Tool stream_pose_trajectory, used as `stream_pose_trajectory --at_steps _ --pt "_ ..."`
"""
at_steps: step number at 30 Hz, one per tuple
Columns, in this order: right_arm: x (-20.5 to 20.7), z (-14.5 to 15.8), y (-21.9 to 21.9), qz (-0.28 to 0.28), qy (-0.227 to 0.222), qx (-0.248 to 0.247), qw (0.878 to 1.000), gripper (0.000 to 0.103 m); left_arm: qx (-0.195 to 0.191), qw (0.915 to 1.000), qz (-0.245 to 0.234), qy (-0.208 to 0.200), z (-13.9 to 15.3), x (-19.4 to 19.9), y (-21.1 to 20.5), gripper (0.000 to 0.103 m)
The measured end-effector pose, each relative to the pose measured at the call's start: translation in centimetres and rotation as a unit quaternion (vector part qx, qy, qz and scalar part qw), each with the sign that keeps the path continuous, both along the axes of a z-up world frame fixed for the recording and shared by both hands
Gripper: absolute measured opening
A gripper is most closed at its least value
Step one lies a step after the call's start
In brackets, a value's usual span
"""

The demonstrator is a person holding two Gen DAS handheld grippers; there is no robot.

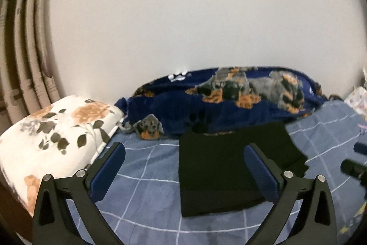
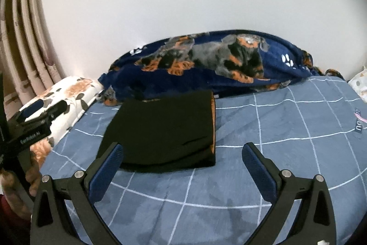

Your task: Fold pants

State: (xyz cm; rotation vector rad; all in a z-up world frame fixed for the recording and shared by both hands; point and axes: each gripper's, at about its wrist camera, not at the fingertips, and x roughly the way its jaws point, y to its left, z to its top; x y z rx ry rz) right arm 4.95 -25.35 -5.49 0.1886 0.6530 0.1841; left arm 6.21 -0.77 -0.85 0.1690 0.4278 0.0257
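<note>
The black pants [image 1: 215, 167] lie folded into a compact rectangle on the blue checked bedsheet [image 1: 149, 176]. They also show in the right wrist view [image 2: 162, 128], with an orange lining visible along the right edge. My left gripper [image 1: 184, 148] is open and empty, held above the sheet with its right finger over the pants. My right gripper [image 2: 182, 148] is open and empty, just in front of the pants' near edge. The right gripper's tip [image 1: 353, 167] shows at the right edge of the left wrist view. The left gripper [image 2: 34, 123] shows at the left of the right wrist view.
A navy blanket with a dog print [image 1: 229, 98] lies bunched along the white wall behind the pants. A white floral quilt [image 1: 52, 137] is folded at the left. Curtains [image 1: 27, 61] hang at far left. A pale patterned pillow [image 2: 360, 84] sits at the far right.
</note>
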Motion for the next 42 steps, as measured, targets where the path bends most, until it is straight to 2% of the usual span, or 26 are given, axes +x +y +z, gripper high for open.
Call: stream_pose_trajectory --at_steps 4,8,11,20,23,30,33,42 --pt "-1.9 1.2 -0.1 0.005 -0.014 0.004 1.0 0.103 -0.016 0.9985 0.008 -0.051 2.9 -3.5 -0.2 0.103" --pt "-3.5 2.1 0.2 0.011 -0.023 0.002 1.0 0.103 -0.037 0.9958 0.025 -0.08 5.3 -5.7 0.0 0.103" --pt "-4.5 2.8 0.3 0.012 -0.031 0.003 0.999 0.103 -0.075 0.9921 0.026 -0.097 6.3 -7.1 0.6 0.103" --pt "-6.4 4.1 1.2 0.022 -0.044 -0.001 0.999 0.103 -0.16 0.9839 0.033 -0.073 7.1 -9.2 2.7 0.103" --pt "-6.9 4.3 1.3 0.024 -0.046 0.002 0.999 0.103 -0.143 0.9873 0.042 -0.055 6.6 -9.0 2.7 0.103" --pt "-8.0 4.5 1.9 0.03 -0.047 0.003 0.998 0.103 -0.096 0.9946 0.029 -0.028 4.5 -9.3 1.5 0.103" --pt "-8.0 4.4 2.1 0.034 -0.043 0.0 0.999 0.103 -0.088 0.9959 0.019 -0.007 3.5 -9.3 1.1 0.103" --pt "-8.4 4.4 2.8 0.039 -0.047 -0.007 0.998 0.103 -0.079 0.9968 0.013 0.01 1.9 -9.4 0.6 0.103"
